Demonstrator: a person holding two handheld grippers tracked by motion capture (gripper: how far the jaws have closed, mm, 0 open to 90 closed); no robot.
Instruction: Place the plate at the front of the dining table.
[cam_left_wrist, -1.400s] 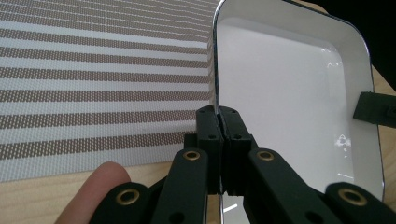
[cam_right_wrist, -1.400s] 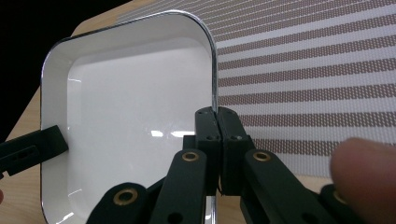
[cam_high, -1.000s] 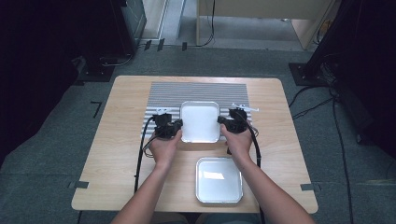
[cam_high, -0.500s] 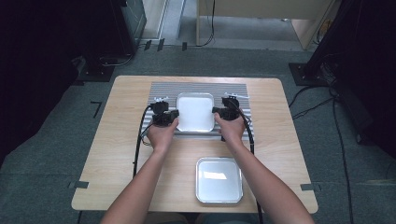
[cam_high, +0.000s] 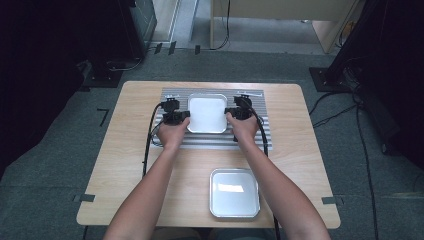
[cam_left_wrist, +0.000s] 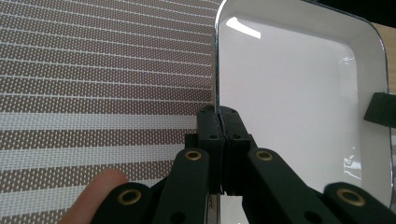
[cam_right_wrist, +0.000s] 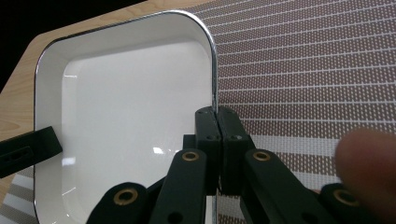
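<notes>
Two claws grip one white square enamel tray with a metal rim (cam_high: 206, 114), which sits in the upper centre of the high view on a grey striped woven mat (cam_high: 170, 140) laid over the light wooden bench (cam_high: 125, 165). At the tray's left edge, the left claw (cam_high: 184, 116) is clamped shut on the rim; the left gripper view shows its black jaws pressed together over the tray's thin metal edge (cam_left_wrist: 217, 70). At the tray's right edge, the right claw (cam_high: 229, 114) is likewise closed tight on the opposite rim (cam_right_wrist: 214, 70). Lower in the frame, right of centre, a second white square tray (cam_high: 234, 193) rests on bare bench, well apart.
</notes>
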